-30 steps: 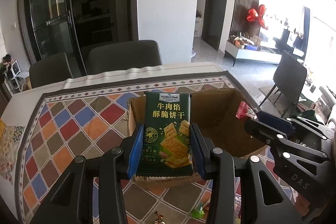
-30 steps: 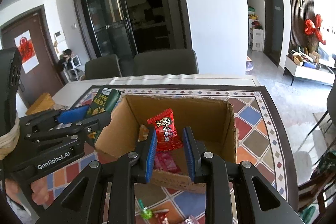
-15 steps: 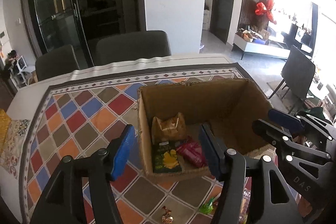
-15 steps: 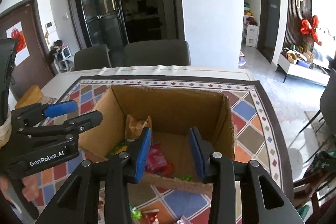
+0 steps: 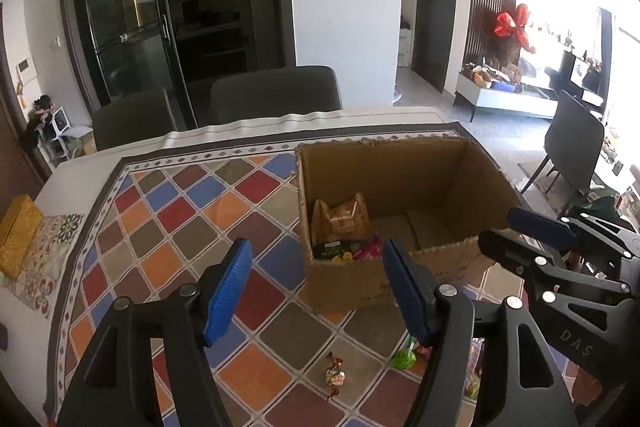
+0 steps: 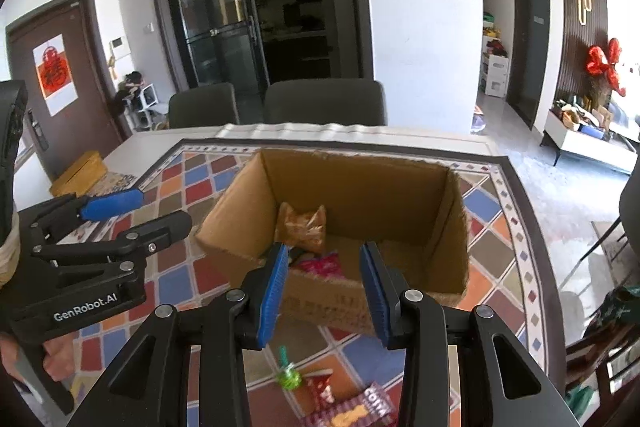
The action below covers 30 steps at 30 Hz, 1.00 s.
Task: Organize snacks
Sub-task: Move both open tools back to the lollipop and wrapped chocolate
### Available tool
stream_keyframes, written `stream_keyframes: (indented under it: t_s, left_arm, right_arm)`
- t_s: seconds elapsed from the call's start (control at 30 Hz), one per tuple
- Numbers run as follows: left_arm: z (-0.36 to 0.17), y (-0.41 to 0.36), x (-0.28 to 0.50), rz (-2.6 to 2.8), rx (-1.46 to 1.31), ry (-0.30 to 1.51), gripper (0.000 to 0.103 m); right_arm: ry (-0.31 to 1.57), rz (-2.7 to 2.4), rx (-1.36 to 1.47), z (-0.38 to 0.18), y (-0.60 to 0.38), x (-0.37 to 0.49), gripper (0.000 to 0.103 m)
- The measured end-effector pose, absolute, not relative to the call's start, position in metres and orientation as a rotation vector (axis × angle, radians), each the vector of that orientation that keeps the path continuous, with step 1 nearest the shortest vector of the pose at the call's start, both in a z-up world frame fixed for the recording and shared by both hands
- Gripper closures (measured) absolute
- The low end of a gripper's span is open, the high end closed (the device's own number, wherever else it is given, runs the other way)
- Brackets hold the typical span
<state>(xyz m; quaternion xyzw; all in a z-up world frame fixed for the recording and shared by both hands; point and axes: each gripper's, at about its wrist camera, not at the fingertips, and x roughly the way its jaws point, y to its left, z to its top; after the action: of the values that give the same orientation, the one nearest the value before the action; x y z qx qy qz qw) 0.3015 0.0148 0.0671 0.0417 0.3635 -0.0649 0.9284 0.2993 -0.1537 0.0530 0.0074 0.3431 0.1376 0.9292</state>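
Note:
An open cardboard box (image 5: 436, 179) (image 6: 356, 183) stands on the patterned tablecloth. Inside lie an orange snack bag (image 5: 340, 217) (image 6: 302, 225), a green cracker pack (image 5: 332, 251) and a red packet (image 6: 322, 265). My left gripper (image 5: 316, 267) is open and empty, just before the box's near left corner. My right gripper (image 6: 323, 267) is open and empty, over the box's near wall. Loose snacks lie in front of the box: a green lollipop (image 5: 404, 357) (image 6: 288, 375), a wrapped candy (image 5: 335, 375), and flat packets (image 6: 352, 407).
The tablecloth (image 5: 180, 211) covers most of the table. A yellow box (image 5: 16, 231) (image 6: 80, 167) sits at the table's left edge. Two dark chairs (image 5: 276, 91) stand behind the table. Another chair (image 5: 576, 143) stands on the right.
Both grippers opened and let go of their snacks, the green cracker pack and the red packet, which now lie in the box. Both grippers then drew back from the box.

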Motion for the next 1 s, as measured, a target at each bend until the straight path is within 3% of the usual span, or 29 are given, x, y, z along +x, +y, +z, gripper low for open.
stream_keyframes:
  t_s: [0.53,1.0]
  left_arm:
    - [0.036,0.028,0.261,-0.142,0.089,0.789,0.036]
    - [-0.026,0.032,0.239,-0.164,0.042,0.935,0.036]
  right_arm:
    - [0.798,0.346,-0.012,0.017,-0.131,0.270,0.064]
    - [0.930,0.384,-0.058,-0.033,-0.120,0.253,0.064]
